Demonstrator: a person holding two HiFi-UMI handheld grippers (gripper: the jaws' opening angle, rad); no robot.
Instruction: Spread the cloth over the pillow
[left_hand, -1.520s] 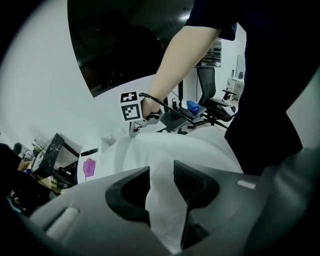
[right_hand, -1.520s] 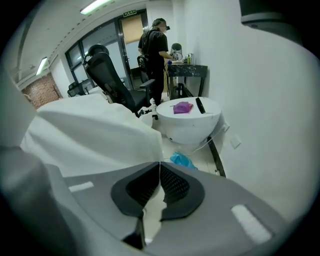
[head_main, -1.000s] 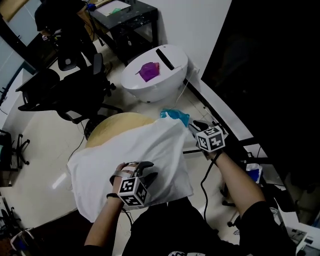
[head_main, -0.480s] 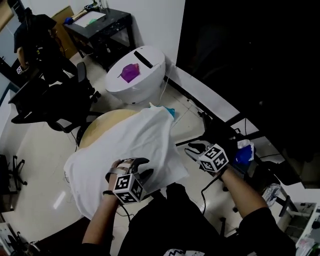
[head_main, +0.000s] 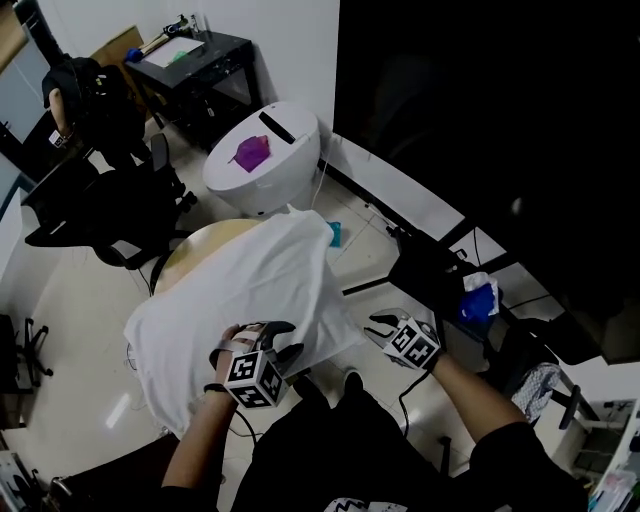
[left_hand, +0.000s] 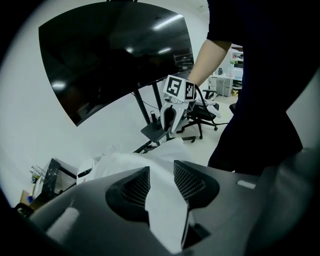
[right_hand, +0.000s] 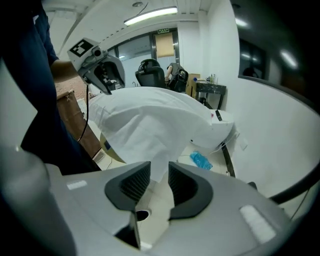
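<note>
Currently my left tongs (left_hand: 161, 184) are clamped on a fold of the white cloth (head_main: 250, 290), and my right tongs (right_hand: 159, 181) nip its corner, lower center of the head view. The cloth drapes over the tan round pillow (head_main: 192, 252), mid-left of frame, whose upper-left edge shows uncovered.

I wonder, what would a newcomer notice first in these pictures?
A big white cloth draped over the tan round surface at the centre, its near edge pinched by the left gripper and right gripper. Behind it stands a white dome with a purple item on top.
</note>
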